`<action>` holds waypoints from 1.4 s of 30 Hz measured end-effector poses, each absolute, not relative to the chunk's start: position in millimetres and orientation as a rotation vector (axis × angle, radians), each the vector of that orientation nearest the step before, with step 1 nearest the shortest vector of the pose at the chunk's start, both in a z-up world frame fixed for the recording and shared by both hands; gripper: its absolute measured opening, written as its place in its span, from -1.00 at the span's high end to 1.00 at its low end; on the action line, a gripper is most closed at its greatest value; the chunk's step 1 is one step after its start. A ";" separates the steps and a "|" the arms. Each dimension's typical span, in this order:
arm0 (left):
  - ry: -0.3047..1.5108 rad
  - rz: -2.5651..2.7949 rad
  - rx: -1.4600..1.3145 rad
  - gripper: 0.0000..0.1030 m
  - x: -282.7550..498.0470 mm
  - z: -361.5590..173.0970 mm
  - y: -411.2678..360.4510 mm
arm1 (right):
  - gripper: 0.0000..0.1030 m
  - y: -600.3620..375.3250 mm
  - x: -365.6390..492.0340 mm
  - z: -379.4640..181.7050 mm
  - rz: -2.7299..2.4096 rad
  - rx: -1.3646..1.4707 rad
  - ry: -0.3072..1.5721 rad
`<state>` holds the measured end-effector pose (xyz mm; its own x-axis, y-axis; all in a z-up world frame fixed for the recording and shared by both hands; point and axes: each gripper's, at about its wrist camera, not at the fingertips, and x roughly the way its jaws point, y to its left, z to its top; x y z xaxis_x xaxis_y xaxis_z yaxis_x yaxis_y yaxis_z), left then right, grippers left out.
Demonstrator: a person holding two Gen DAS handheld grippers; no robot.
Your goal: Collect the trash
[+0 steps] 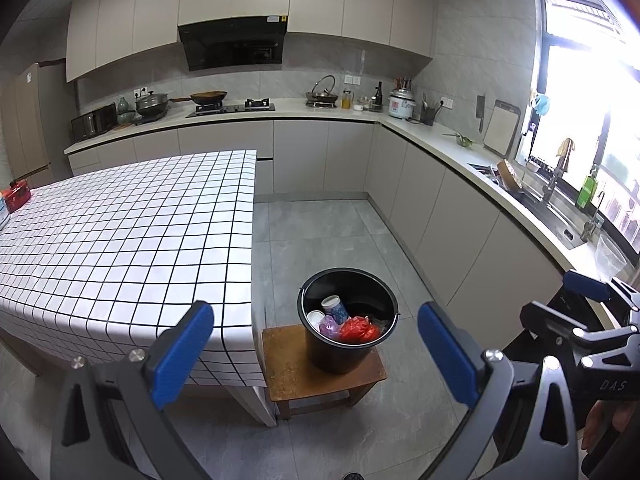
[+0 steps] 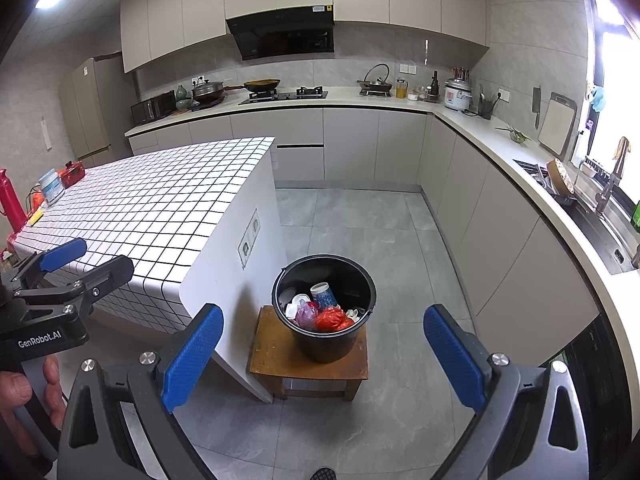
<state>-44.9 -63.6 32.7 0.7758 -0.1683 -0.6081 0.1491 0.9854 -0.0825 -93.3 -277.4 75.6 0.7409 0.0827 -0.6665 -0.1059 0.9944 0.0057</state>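
Observation:
A black bucket (image 1: 348, 356) stands on a small wooden stool (image 1: 292, 376) beside the checkered table (image 1: 120, 232). Inside it lie a patterned paper cup (image 1: 335, 308), a red plastic bag (image 1: 358, 330), a purple wrapper (image 1: 330, 326) and a white cup. The bucket (image 2: 324, 344) and stool (image 2: 272, 356) also show in the right wrist view. My left gripper (image 1: 316, 350) is open and empty, held above and in front of the bucket. My right gripper (image 2: 324, 352) is open and empty too, at a similar height. Each gripper shows at the edge of the other's view.
Red tin (image 1: 17, 197), red bottle (image 2: 10, 200) and a white tub (image 2: 51, 187) sit at the table's far left end. Kitchen counters run along the back and right, with a sink (image 2: 600, 224). Grey tiled floor (image 1: 332, 232) lies around the stool.

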 end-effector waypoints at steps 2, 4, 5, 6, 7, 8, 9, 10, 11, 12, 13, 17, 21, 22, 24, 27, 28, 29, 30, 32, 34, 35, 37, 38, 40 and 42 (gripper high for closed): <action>0.660 -0.173 -0.032 -0.99 -44.2 33.2 -65.0 | -0.97 -278.3 -92.2 77.0 0.103 -0.032 0.727; 0.658 -0.170 -0.030 -0.99 -43.2 34.6 -65.1 | -0.97 -278.5 -91.4 77.6 0.103 -0.032 0.726; 0.657 -0.169 -0.032 -0.99 -42.5 35.4 -65.4 | -0.97 -278.8 -91.0 78.0 0.102 -0.033 0.725; 0.656 -0.169 -0.033 -0.99 -41.8 35.7 -66.5 | -0.97 -279.1 -90.7 78.4 0.102 -0.031 0.725; 0.657 -0.168 -0.032 -0.99 -40.9 36.0 -66.1 | -0.97 -279.7 -90.2 78.7 0.102 -0.029 0.726; 0.656 -0.167 -0.031 -0.99 -41.3 35.9 -66.5 | -0.97 -280.2 -89.9 78.6 0.102 -0.026 0.726; 0.656 -0.168 -0.031 -0.99 -41.3 35.7 -66.4 | -0.97 -280.7 -89.5 78.3 0.101 -0.024 0.727; 0.656 -0.169 -0.033 -0.99 -40.8 36.2 -65.6 | -0.97 -281.0 -88.9 78.2 0.100 -0.023 0.727; 0.657 -0.169 -0.032 -0.99 -40.7 36.2 -66.3 | -0.97 -281.1 -88.4 78.2 0.099 -0.024 0.728; 0.656 -0.168 -0.030 -0.99 -41.2 35.8 -66.8 | -0.97 -280.9 -89.7 77.7 0.099 -0.024 0.727; 0.656 -0.169 -0.029 -0.99 -41.3 35.4 -67.3 | -0.97 -280.8 -89.6 77.6 0.099 -0.024 0.727; 0.653 -0.171 -0.028 -0.99 -40.8 36.8 -67.3 | -0.97 -281.0 -88.4 77.8 0.101 -0.023 0.726; 0.651 -0.175 -0.026 -0.99 -40.1 36.8 -68.1 | -0.97 -281.7 -87.9 77.9 0.101 -0.023 0.726; 0.650 -0.172 -0.026 -0.99 -40.0 37.1 -68.1 | -0.97 -281.9 -87.7 78.1 0.101 -0.022 0.726; 0.648 -0.170 -0.026 -0.99 -40.2 36.8 -68.9 | -0.97 -282.0 -87.3 78.1 0.100 -0.025 0.726; 0.642 -0.168 -0.029 -0.99 -41.4 36.6 -68.6 | -0.97 -281.9 -86.6 77.8 0.103 -0.023 0.731; 0.639 -0.171 -0.033 -0.99 -41.7 37.2 -68.5 | -0.97 -282.4 -86.2 77.6 0.103 -0.021 0.732; 0.636 -0.170 -0.035 -0.99 -41.9 36.8 -68.0 | -0.97 -283.2 -85.6 77.1 0.105 -0.016 0.736; 0.632 -0.165 -0.039 -0.99 -42.5 37.1 -67.8 | -0.97 -283.7 -85.2 76.7 0.105 -0.013 0.738; 0.628 -0.157 -0.047 -0.99 -42.6 37.5 -66.9 | -0.97 -284.6 -84.5 75.7 0.102 -0.014 0.741; 0.632 -0.152 -0.059 -0.99 -41.8 36.5 -64.8 | -0.97 -284.9 -84.1 74.5 0.103 -0.010 0.745; 0.632 -0.148 -0.062 -0.99 -41.4 36.3 -63.8 | -0.97 -284.9 -84.0 73.7 0.101 -0.010 0.745; 0.631 -0.143 -0.068 -0.99 -40.7 35.5 -62.1 | -0.97 -285.6 -82.9 73.5 0.099 -0.010 0.747; 0.627 -0.142 -0.078 -0.99 -40.7 35.4 -60.4 | -0.97 -286.3 -82.5 73.0 0.098 -0.009 0.748; 0.625 -0.156 -0.115 -0.99 -40.4 35.4 -56.3 | -0.97 -287.3 -81.7 71.7 0.095 -0.007 0.751; 0.623 -0.170 -0.140 -0.99 -39.5 35.1 -53.4 | -0.97 -287.9 -81.6 70.8 0.091 -0.006 0.751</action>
<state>-39.6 -53.4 35.1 0.7990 -0.2001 -0.5670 0.1162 0.9766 -0.1810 -81.6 -287.9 70.8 0.7270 0.0804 -0.6819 -0.0847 0.9960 0.0270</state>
